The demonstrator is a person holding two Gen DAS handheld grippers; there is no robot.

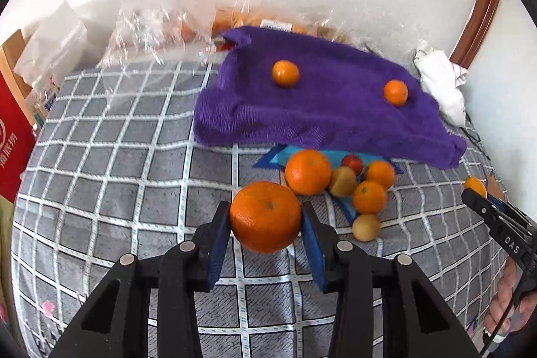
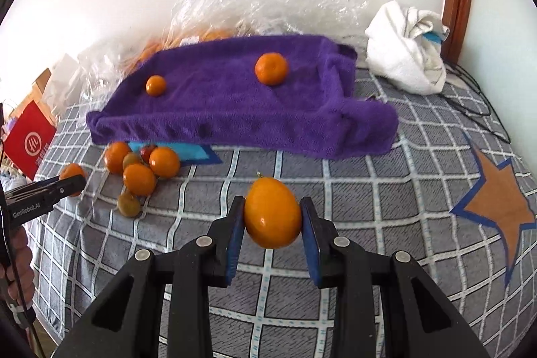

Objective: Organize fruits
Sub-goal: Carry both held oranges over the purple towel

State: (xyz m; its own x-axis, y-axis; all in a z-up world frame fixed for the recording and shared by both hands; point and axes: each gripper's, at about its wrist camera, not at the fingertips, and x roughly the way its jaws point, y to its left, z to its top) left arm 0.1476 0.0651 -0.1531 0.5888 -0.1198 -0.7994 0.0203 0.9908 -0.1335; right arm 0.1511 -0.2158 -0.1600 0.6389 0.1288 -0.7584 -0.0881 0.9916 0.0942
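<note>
My left gripper [image 1: 265, 217] is shut on a large orange [image 1: 265, 217] above the checked cloth. My right gripper [image 2: 272, 218] is shut on a smooth egg-shaped orange fruit [image 2: 272, 218]; it also shows at the right edge of the left wrist view [image 1: 476, 187]. A purple towel [image 1: 322, 103] lies over a raised surface with two small oranges [image 1: 285, 73] [image 1: 396, 92] on it. A pile of oranges, yellowish fruits and a red one [image 1: 342, 182] lies on a blue star patch in front of the towel, also in the right wrist view [image 2: 141, 171].
A grey checked cloth [image 1: 117, 156] covers the surface. Clear plastic bags with oranges [image 1: 161, 32] lie at the back by the white wall. A white cloth bundle [image 2: 407, 52] sits at back right. An orange star patch [image 2: 500, 203] is at right. A red box [image 1: 10, 140] stands at left.
</note>
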